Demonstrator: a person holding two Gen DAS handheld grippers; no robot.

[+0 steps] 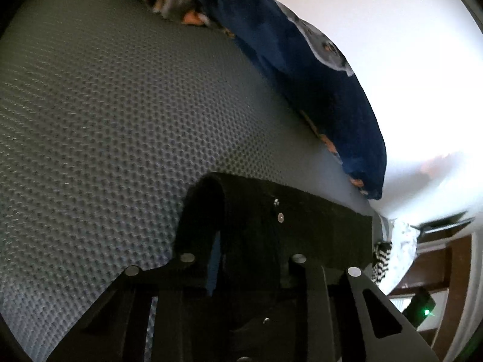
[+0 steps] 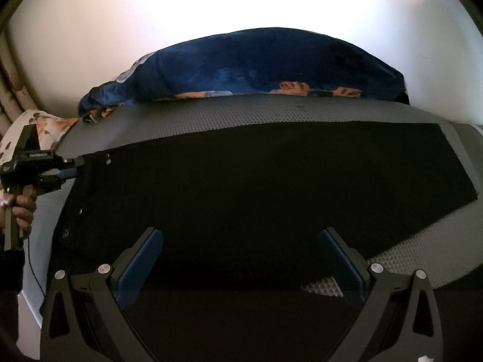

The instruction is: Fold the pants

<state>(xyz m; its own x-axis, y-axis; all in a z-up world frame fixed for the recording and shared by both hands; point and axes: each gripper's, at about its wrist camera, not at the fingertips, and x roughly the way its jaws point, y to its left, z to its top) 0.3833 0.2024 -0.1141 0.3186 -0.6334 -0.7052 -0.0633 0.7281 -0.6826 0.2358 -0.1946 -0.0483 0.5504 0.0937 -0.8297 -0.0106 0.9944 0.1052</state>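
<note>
My left gripper (image 2: pixel 79 166) pinches the waistband of the black pants (image 2: pixel 256 187) on the grey bed (image 2: pixel 211 111) — my right gripper (image 2: pixel 241 259) hovers, jaws wide

Your left gripper (image 1: pixel 244 271) is pinching the waistband corner of the black pants (image 1: pixel 302 226), its fingers closed on the cloth beside a metal button (image 1: pixel 280 217). The pants are lying on the grey textured mattress (image 1: pixel 105 120), near its right edge. A blue blanket (image 1: pixel 302 60) is bunching along the far edge.
</note>
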